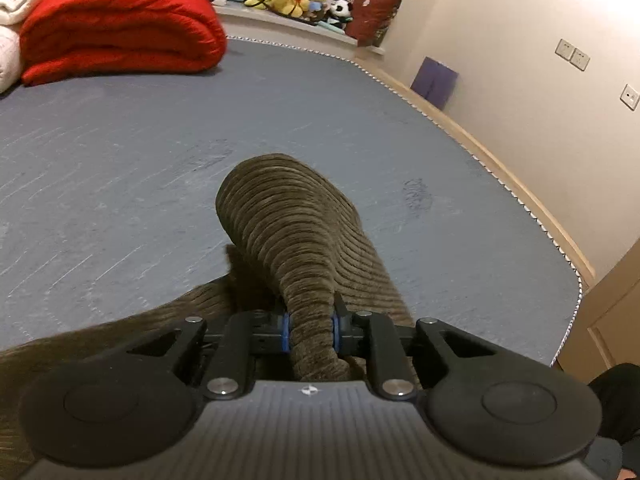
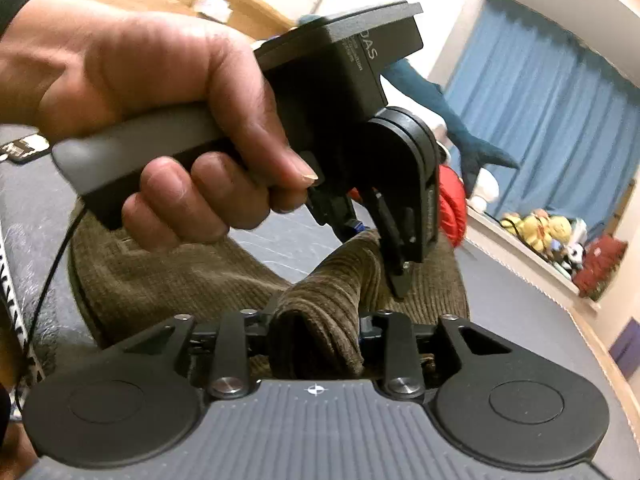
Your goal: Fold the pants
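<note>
Pants point(image 1: 288, 224): brown corduroy, bunched near the near edge of the grey bed cover point(image 1: 120, 160); one ridge of cloth is pulled up off the surface, the rest is left slack beneath and to the left.
Left gripper point(image 1: 311, 328): jaws narrowed onto a gathered rope of corduroy, which is pinched between the blue-edged pads; a grip this tight is judged to be meant for lifting a hem or waistband edge.
Right gripper point(image 2: 316, 326): jaws set narrow around a thick fold of the same cloth, which fills the gap; the fold is judged to be held.
Hand point(image 2: 152, 120): seen in the right wrist view, wrapped round the handle of the other gripper, whose fingers are angled down into the cloth just beyond.
Placement: both grips are taken close together on one piece, probably so an edge can be drawn out straight.
Bed surface: left bare toward the far side, where the red quilt point(image 1: 120, 28) is stacked; room for laying the pants flat is thus given.
Progress: judged early; no flat fold is made yet.
</note>
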Motion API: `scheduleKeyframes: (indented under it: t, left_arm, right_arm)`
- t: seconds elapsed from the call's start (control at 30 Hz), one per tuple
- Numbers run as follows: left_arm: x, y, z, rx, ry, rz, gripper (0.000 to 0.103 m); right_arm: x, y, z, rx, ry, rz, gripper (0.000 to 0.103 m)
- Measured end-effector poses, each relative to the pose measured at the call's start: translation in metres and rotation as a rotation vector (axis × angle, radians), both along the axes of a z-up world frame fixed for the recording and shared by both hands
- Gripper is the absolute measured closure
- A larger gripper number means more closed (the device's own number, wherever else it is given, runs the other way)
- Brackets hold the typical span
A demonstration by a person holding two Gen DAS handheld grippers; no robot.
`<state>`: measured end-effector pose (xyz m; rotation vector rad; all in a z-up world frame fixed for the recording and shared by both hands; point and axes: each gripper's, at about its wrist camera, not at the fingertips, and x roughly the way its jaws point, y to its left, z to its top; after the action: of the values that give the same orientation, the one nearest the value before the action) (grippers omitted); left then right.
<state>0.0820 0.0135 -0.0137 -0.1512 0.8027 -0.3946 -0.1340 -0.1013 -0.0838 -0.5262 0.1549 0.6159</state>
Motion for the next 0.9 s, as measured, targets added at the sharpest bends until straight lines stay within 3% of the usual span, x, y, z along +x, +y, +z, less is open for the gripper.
scheduleKeyframes:
  t: [0.13,0.3,0.4,0.53,0.6,0.67,0.7,0.77,0.9]
  left_arm:
    - [-0.012,0.032,0.007,0.017,-0.032,0.014,0.084]
    - [-0.029,0.11,0.018,0.01,0.005,0.141,0.084]
    - [-0.05,0.166,0.023,-0.001,0.015,0.243,0.085]
    - [-0.068,0.232,0.014,-0.014,0.086,0.4,0.082]
    - [-0.07,0.251,0.003,-0.003,0.149,0.454,0.069]
    - [-0.068,0.263,-0.008,0.009,0.197,0.486,0.018]
    - [-0.068,0.268,-0.013,0.001,0.206,0.503,0.012]
    - [-0.063,0.276,-0.021,-0.038,0.236,0.508,0.011]
    - [-0.053,0.285,-0.048,-0.138,0.319,0.464,0.011]
  right_arm:
    - [-0.022,0.0,0.005,0.063,0.0,0.129,0.036]
    - [-0.046,-0.028,0.032,0.331,-0.072,0.232,0.033]
    - [-0.039,-0.042,0.045,0.448,-0.057,0.215,0.031]
    - [0.002,-0.052,0.05,0.509,0.137,0.085,0.024]
    - [0.033,-0.052,0.043,0.529,0.286,-0.008,0.023]
    - [0.064,-0.048,0.028,0.551,0.437,-0.079,0.022]
    - [0.078,-0.04,0.019,0.552,0.524,-0.085,0.02]
    - [0.102,-0.033,0.002,0.566,0.675,-0.117,0.02]
    - [0.138,-0.01,-0.024,0.579,0.863,-0.167,0.02]
